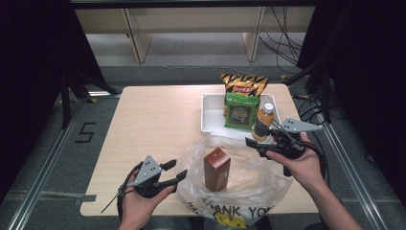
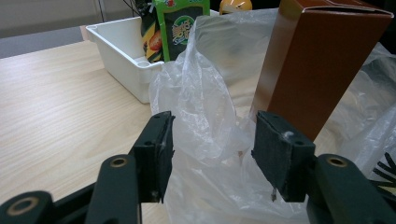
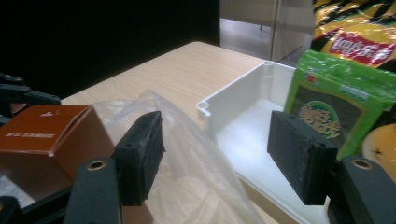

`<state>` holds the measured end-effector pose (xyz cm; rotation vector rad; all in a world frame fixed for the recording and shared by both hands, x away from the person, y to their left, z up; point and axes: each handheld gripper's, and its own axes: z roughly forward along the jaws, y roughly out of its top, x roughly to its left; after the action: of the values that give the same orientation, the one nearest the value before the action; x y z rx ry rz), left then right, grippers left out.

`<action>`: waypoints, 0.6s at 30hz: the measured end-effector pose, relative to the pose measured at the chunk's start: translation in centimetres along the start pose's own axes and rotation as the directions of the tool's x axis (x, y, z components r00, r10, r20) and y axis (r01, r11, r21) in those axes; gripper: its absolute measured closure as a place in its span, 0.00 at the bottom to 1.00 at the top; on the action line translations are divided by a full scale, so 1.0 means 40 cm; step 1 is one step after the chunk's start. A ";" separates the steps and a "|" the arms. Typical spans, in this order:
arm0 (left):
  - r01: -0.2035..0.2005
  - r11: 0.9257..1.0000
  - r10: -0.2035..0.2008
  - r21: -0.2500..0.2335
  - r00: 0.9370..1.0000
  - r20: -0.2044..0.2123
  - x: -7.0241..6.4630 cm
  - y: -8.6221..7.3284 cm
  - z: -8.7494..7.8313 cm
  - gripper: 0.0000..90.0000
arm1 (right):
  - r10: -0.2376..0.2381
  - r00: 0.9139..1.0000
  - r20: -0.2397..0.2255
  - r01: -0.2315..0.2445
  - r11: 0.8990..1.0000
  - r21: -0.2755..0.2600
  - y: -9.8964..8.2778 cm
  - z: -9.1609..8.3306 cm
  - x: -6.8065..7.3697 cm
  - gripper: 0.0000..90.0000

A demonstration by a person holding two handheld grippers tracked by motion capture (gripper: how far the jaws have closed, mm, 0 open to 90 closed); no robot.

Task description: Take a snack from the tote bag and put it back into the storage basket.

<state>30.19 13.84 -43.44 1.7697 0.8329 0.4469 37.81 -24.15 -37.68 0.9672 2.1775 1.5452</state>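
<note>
Left gripper [image 1: 178, 173] jaws wide, a fold of the clear plastic bag [image 2: 205, 107] between them, unpinched. Right gripper [image 1: 250, 142] jaws apart, empty, beside the white plastic tray [image 1: 207, 115]. Brown cardboard box [image 1: 217, 168] upright in the bag on the wooden bench [image 1: 153, 120].

A pale wooden table [image 1: 153, 120] stands on a grey floor, its far right part bearing a white plastic tray [image 1: 209, 115]. A green snack packet [image 1: 241, 111] stands upright in the tray, with a yellow-and-black Lay's crisp bag [image 1: 244, 83] just behind it. A small bottle with a white cap [image 1: 264, 122] stands at the tray's right end. Black tape on the floor left of the table forms a figure five [image 1: 86, 132]. Light wooden shelving [image 1: 191, 28] lines the far wall, with black cables [image 1: 282, 48] trailing at right.
</note>
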 end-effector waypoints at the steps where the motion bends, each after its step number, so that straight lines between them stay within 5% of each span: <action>1: 0.009 1.000 -0.009 -0.006 1.000 0.007 -0.001 -0.001 0.002 0.52 | -0.025 1.000 0.010 0.024 1.000 0.008 -0.001 -0.002 0.001 0.40; 6: -0.002 1.000 0.002 0.005 1.000 0.004 -0.002 -0.001 0.002 0.52 | 0.021 1.000 -0.020 -0.021 1.000 0.000 -0.014 0.002 0.036 0.37; 18: 0.002 1.000 -0.002 -0.001 1.000 0.011 0.003 -0.002 0.005 0.52 | -0.004 0.998 -0.070 0.002 1.000 -0.028 -0.012 0.004 0.109 0.30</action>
<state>30.38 13.81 -43.59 1.7685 0.8271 0.4358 34.56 -21.20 -37.62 0.9141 2.1970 1.6268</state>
